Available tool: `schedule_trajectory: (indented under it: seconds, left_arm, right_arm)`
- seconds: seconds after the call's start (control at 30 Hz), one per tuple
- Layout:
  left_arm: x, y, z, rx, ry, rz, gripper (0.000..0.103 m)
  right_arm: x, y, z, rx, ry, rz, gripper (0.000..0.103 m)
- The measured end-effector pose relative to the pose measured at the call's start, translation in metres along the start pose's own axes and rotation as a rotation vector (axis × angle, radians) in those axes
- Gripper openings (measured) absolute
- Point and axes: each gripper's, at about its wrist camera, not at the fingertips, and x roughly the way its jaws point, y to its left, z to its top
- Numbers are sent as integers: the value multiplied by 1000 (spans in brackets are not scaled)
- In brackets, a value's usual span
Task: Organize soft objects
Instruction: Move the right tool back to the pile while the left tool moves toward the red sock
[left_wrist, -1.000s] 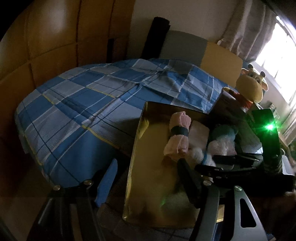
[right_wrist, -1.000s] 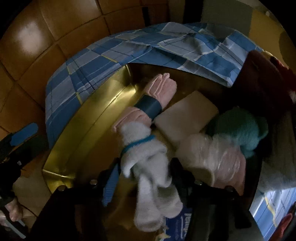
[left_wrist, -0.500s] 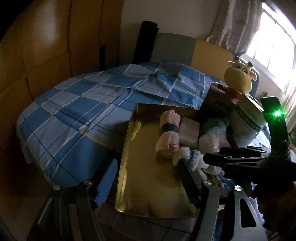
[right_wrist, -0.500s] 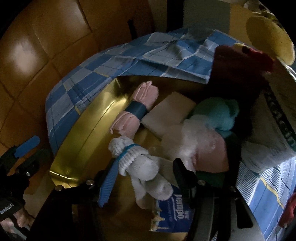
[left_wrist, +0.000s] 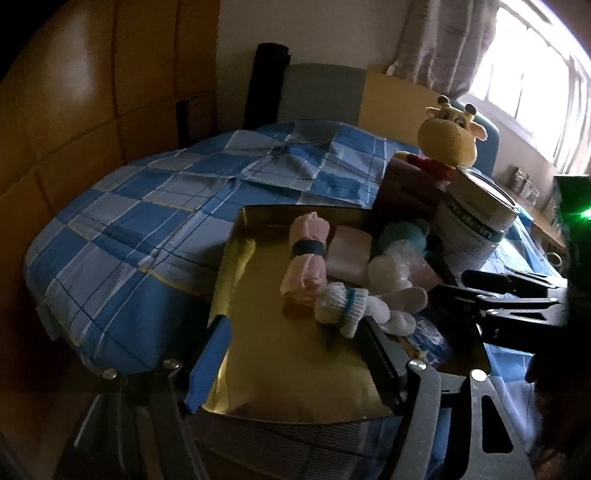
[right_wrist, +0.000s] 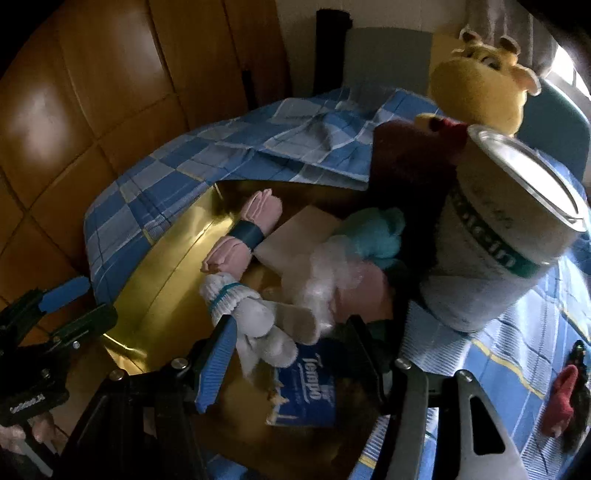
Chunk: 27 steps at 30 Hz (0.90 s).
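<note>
Lying loose between the right claw's (right_wrist: 291, 354) half-spread fingers at frame centre, the white socks (right_wrist: 255, 314) risked snagging; the left claw's (left_wrist: 295, 354) jaws were opening, empty.

Dim room: wooden wall panels (left_wrist: 92, 110), checked bed (left_wrist: 155, 229), bright curtained window (left_wrist: 524, 70).

tray (left_wrist: 236, 280) gold | bedspread (left_wrist: 147, 236) blue-white check, yellow lines | sock roll (left_wrist: 308, 254) pink, dark band | sock bundle (right_wrist: 243, 306) white, teal stripe | plush (left_wrist: 448, 138) yellow
</note>
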Motion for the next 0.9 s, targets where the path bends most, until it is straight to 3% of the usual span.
schedule_trajectory:
  seconds: [0.53, 0.9]
  left_arm:
    - [-1, -38, 0, 101, 3, -42, 74]
    - [-1, -81, 1, 206, 3, -99, 74]
  right_arm:
    - [-50, -69, -24, 119, -78, -105, 62]
    - [-101, -181, -55, 335, -130, -308, 62]
